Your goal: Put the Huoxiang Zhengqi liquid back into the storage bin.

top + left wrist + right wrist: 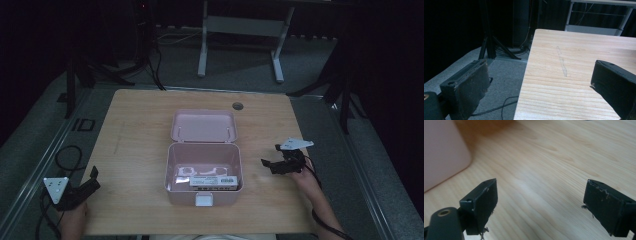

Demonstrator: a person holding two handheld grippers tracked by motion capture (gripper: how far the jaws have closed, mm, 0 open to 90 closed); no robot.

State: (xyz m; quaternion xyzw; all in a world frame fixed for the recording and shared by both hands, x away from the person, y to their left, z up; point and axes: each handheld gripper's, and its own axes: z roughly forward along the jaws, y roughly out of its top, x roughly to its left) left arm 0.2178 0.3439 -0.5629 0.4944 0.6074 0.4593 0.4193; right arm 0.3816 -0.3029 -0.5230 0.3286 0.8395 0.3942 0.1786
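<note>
A pink plastic box (203,172) stands open in the middle of the wooden table (135,145), its lid (203,125) folded back. Inside lie white parts (200,172) and a labelled white pack (213,182). My left gripper (94,177) hovers at the table's front left edge, jaws wide apart and empty; in the left gripper view (539,82) it straddles the table edge. My right gripper (270,156) is open just right of the box, with nothing between its jaws; the box wall (441,152) shows pink in the right gripper view (540,195).
A round cable hole (238,106) sits at the table's far edge. Grey carpet (30,150), black stand legs (120,75) and loose cables (67,157) lie to the left. A white desk frame (240,30) stands beyond the table.
</note>
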